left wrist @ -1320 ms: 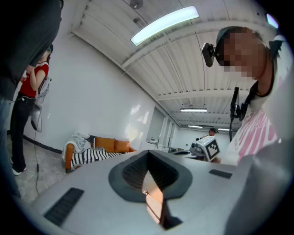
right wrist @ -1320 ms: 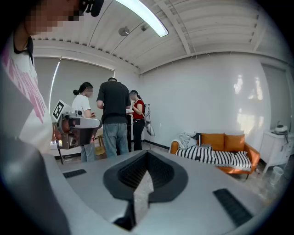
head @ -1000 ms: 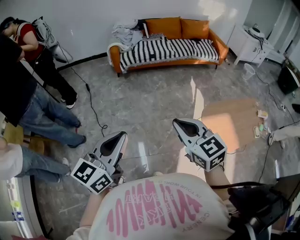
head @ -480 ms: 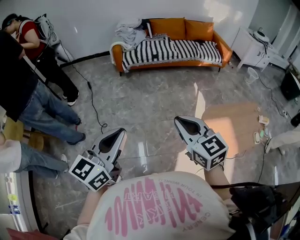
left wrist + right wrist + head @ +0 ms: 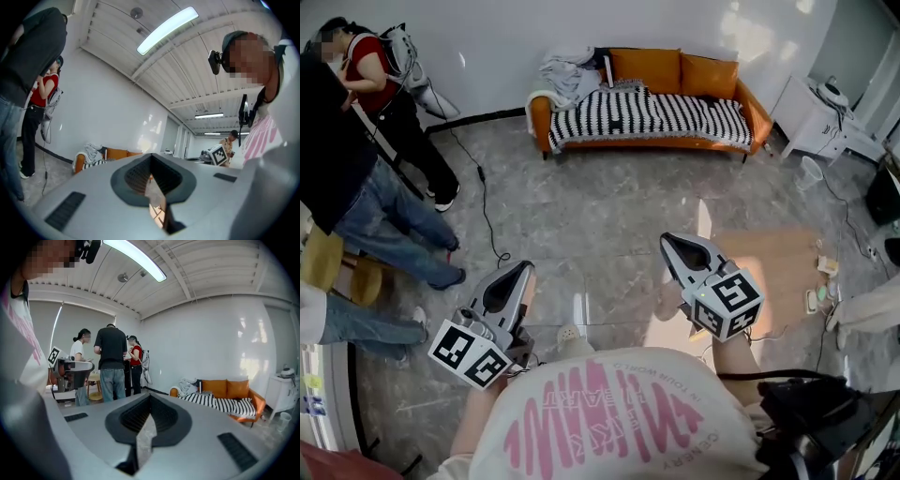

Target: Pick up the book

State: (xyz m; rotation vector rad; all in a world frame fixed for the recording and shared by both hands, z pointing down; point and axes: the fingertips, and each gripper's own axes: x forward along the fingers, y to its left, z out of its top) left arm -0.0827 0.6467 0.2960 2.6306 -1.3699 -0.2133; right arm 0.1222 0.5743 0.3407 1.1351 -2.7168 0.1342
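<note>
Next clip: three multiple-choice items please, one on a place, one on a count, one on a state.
1. Where does the sofa stand? A. against the far wall B. mid-floor C. in a doorway
2. How many orange cushions lean on its back? A. one B. two C. four
3. The right gripper has its jaws: A. wide apart B. closed on a book C. together, empty
Key: A, its back meets that wall; B, two sit side by side; C, its own view shows them together.

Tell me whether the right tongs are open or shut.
Shut: in the right gripper view the right tongs have their jaws meeting at the tips, with nothing held between them.
</note>
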